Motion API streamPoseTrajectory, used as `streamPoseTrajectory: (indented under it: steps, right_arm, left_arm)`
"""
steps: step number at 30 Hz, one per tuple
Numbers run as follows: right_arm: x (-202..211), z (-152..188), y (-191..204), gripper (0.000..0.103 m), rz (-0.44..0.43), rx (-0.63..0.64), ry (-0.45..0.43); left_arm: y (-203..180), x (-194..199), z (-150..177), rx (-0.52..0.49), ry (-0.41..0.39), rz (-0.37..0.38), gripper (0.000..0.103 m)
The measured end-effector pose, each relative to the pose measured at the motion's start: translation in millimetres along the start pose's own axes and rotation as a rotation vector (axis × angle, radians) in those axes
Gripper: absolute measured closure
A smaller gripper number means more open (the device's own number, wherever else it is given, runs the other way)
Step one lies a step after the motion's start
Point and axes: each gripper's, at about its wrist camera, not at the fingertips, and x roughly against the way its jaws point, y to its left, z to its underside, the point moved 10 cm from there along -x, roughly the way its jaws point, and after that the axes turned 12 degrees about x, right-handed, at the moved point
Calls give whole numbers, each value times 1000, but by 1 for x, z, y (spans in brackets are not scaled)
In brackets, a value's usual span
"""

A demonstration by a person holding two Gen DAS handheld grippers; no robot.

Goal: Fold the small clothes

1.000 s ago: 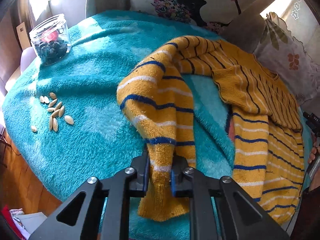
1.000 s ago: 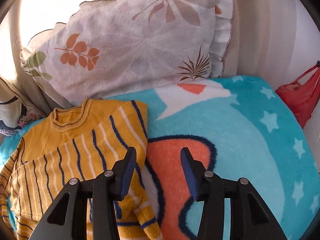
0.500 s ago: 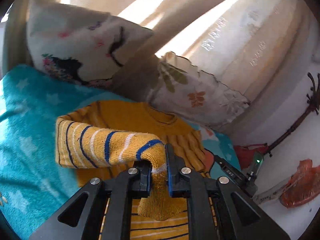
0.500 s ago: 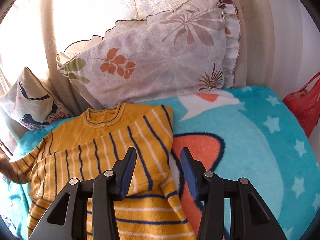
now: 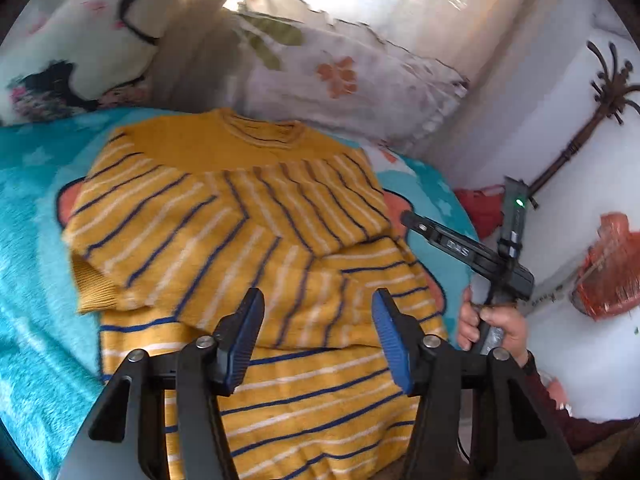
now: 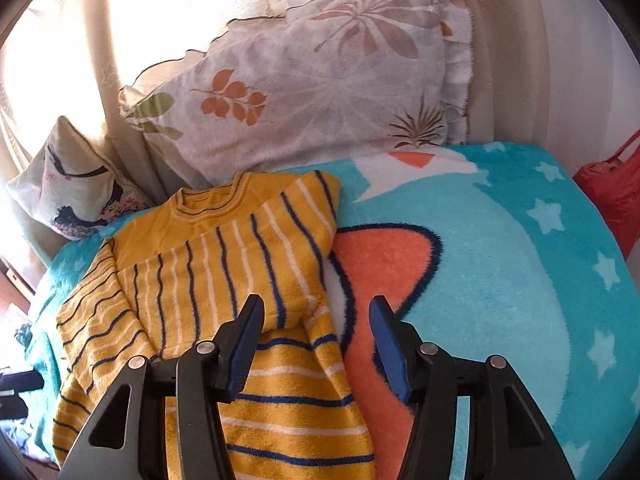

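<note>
— Where's the sweater?

— Spread on the blue blanket, right ahead of the left claw. Both sleeves are folded in across the chest, and the collar points away toward the leaf pillow.

— Is the left claw holding anything?

— No. Its fingers stand wide apart above the striped body, with nothing between them.

— And the right claw?

— Also spread apart and empty. The sweater's edge lies under and to the left of it; the orange patch of the blanket sits ahead and to its right. A red bag hangs far right, and the girl pillow is far left.
</note>
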Motion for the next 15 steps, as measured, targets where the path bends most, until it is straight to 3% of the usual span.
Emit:
streamPoseTrajectory:
  steps: [4,6,10,15]
  right_arm:
    - [-13,-3,47,44,-103,86,23]
    - [-20,-6,75,44,-163,136,51]
    - [-41,-3,127,44,-265,236,123]
    - [-69,18,154,44,-264,296,203]
  left_arm:
    - [77,19,-13,173,-88,-170,47]
    - [103,29,-11,227,-117,-221,47]
    - [128,39,-5,292,-133,-218,47]
    - [139,41,-1,265,-139,-262,47]
